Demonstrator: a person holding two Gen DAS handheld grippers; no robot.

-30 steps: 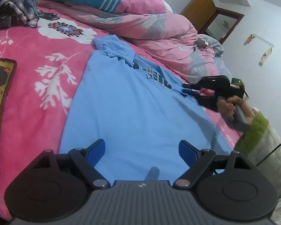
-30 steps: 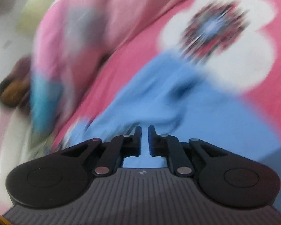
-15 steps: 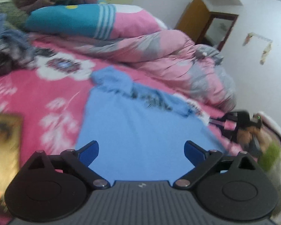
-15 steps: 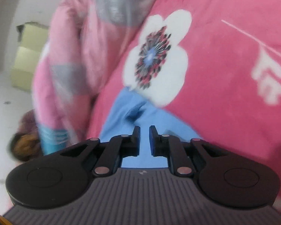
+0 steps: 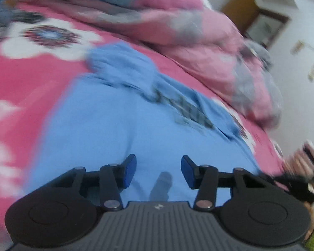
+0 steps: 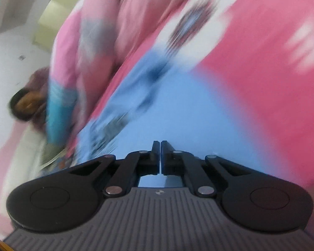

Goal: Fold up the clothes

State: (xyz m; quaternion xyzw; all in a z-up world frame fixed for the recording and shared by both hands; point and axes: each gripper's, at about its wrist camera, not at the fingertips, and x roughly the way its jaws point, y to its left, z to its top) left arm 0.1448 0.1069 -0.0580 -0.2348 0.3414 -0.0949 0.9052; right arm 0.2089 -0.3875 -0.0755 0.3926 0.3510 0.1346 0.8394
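Left gripper [image 5: 158, 168] jaws narrower than before, closing above blue shirt [image 5: 119, 125].

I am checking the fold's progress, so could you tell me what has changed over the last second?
The left gripper has swung over the blue T-shirt and its jaws, wide apart before, are closing, with no cloth visibly between them. The right gripper, nearly closed before, is now fully shut; whether it pinches fabric cannot be told. The shirt remains spread on the pink floral bedspread, with one sleeve bunched.
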